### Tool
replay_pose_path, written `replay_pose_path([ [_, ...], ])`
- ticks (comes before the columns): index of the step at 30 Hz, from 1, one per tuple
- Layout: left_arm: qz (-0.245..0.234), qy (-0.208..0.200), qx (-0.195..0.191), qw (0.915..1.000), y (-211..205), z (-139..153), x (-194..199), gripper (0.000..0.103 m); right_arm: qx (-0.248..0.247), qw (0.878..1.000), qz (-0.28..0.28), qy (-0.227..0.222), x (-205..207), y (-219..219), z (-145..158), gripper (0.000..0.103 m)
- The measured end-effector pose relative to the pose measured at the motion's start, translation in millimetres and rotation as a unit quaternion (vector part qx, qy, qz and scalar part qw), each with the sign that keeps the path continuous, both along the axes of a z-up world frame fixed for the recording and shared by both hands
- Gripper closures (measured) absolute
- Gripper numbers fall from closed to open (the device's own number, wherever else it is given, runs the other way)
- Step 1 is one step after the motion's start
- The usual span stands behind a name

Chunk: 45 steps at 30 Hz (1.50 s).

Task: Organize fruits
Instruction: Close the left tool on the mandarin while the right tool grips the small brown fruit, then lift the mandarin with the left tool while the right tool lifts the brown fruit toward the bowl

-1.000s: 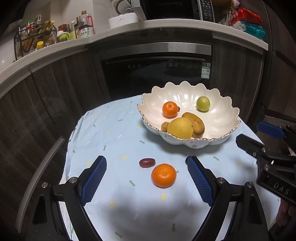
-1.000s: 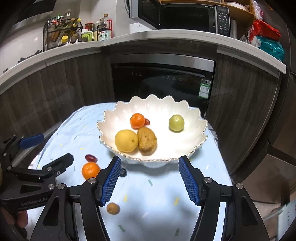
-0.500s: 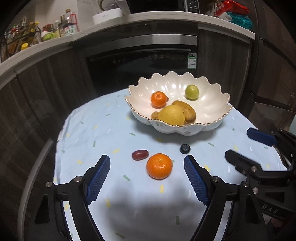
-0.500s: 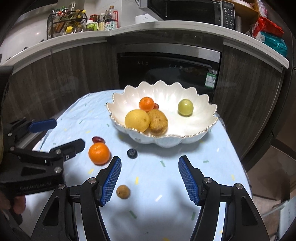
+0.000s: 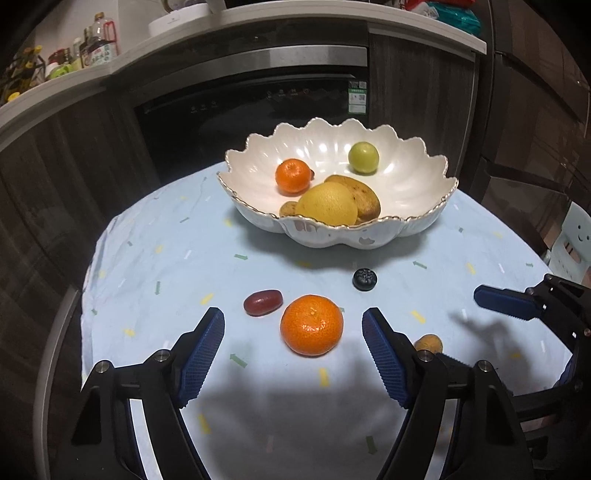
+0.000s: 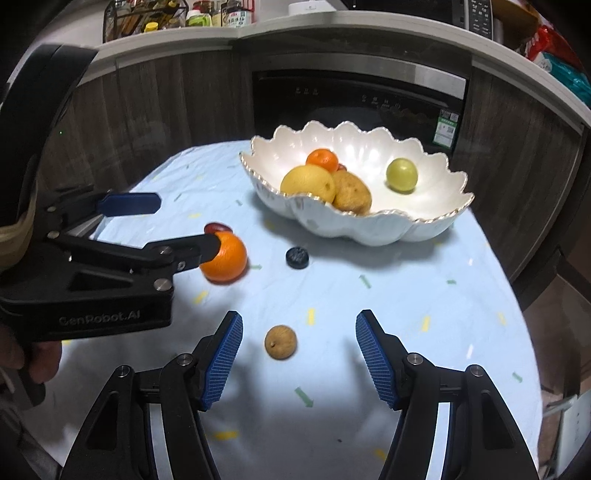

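Observation:
A white scalloped bowl (image 5: 406,192) (image 6: 424,218) holds a small orange, a yellow citrus, a brown potato-like fruit and a green fruit. On the blue cloth lie a loose orange (image 5: 311,325) (image 6: 225,260), a dark red date (image 5: 263,302), a dark blueberry-like fruit (image 5: 364,279) (image 6: 297,257) and a small brown longan (image 6: 280,341) (image 5: 428,343). My left gripper (image 5: 293,332) is open, its pads either side of the loose orange, just short of it. My right gripper (image 6: 299,332) is open around the longan, above the cloth.
The round table with the blue cloth (image 5: 166,258) stands before dark cabinets and an oven (image 5: 258,110). Bottles stand on the counter (image 6: 207,18) behind. The left gripper's body (image 6: 92,273) fills the left of the right wrist view.
Both grippers have pulled back from the bowl and come lower over the cloth. The left now frames the loose orange; the right now frames the longan. Both stay open.

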<state>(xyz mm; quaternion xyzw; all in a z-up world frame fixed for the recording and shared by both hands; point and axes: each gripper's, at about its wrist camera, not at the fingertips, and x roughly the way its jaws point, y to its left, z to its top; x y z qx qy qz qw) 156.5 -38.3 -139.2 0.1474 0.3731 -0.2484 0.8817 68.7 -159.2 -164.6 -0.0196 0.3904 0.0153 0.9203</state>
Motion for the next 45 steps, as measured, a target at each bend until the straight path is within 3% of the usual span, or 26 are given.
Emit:
replay_pose_path([
  [6,-0.022,0.008,0.000,0.9997,-4,-10,6,0.030,0.012,1.000,0.001,0.023,7,0,-14,0.055],
  [13,-0.038,0.028,-0.007,0.9988,-9,-23,14,0.035,0.017,0.999,0.001,0.030,9,2,-19,0.056],
  [18,-0.039,0.036,-0.015,0.9985,-9,-29,20,0.042,0.025,0.999,0.003,0.040,12,2,-24,0.068],
  [23,-0.052,0.038,-0.015,0.9978,-14,-33,24,0.045,0.027,0.999,0.005,0.041,13,2,-27,0.070],
  [29,-0.058,0.038,-0.012,0.9975,-17,-37,26,0.057,0.024,0.999,0.004,0.039,15,2,-27,0.079],
  [45,-0.039,0.019,-0.018,0.9989,-8,-21,15,0.060,0.022,0.999,0.004,0.024,10,1,-16,0.080],
])
